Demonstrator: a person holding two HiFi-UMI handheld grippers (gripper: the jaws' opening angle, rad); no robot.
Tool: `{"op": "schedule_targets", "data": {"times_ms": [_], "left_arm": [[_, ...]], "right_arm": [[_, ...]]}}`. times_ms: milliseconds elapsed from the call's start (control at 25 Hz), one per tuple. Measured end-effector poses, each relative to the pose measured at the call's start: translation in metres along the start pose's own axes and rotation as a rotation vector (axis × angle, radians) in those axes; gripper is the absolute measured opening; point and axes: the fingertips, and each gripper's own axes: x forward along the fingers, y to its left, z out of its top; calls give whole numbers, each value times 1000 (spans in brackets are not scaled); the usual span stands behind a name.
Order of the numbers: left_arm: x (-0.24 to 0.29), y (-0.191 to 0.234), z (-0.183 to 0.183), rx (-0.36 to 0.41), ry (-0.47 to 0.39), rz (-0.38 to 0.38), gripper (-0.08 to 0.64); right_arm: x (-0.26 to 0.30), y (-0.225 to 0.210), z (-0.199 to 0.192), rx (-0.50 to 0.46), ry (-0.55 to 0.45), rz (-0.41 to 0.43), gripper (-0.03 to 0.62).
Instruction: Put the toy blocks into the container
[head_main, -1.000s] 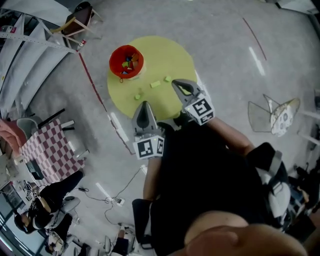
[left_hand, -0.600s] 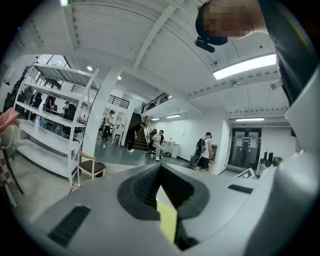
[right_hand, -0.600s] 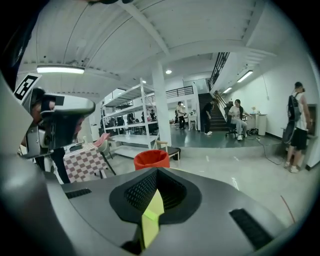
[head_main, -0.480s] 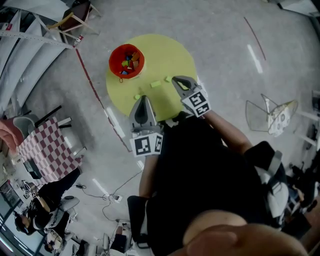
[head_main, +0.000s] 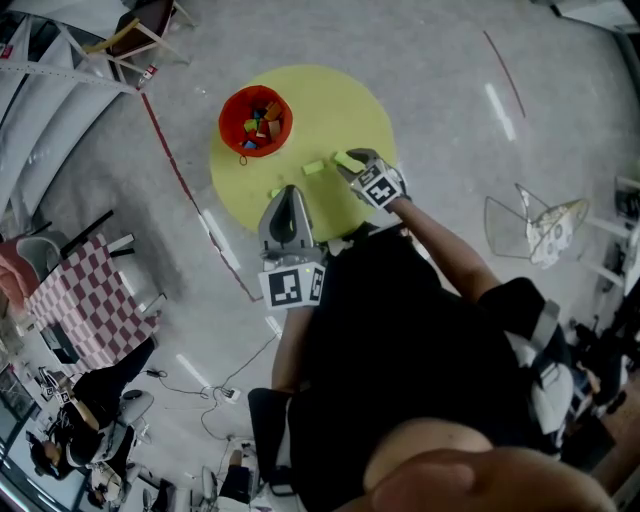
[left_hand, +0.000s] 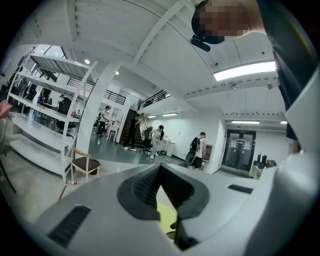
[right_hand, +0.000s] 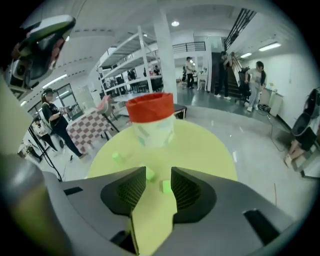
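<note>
Pick step: right gripper (right_hand: 158, 174) jaws opening, block (right_hand: 166, 186) btwn them mid-frame, prob. untouched; next: close on it; left gripper (left_hand: 160, 167) closed, empty.

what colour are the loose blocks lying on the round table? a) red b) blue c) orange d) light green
d: the loose blocks on the yellow table are all light green; other colours show only inside the red container.

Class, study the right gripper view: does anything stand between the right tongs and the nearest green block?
Nothing visible does: the right tongs, jaws opening, have the nearest green block showing in their gap, on the bare yellow table.
</note>
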Motion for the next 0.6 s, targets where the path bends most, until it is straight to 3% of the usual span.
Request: {"op": "schedule_targets", "data": {"times_ms": [320, 480, 600], "left_arm": [[5, 18, 3, -34, -1, 13, -15], [4, 26, -7, -12, 24, 10, -15], [4, 30, -7, -23, 28, 14, -15]], "right_arm": [[64, -12, -53, -22, 284, 36, 178], [82, -19, -78, -6, 381, 34, 178], [88, -25, -80, -10, 386, 14, 178]]}}
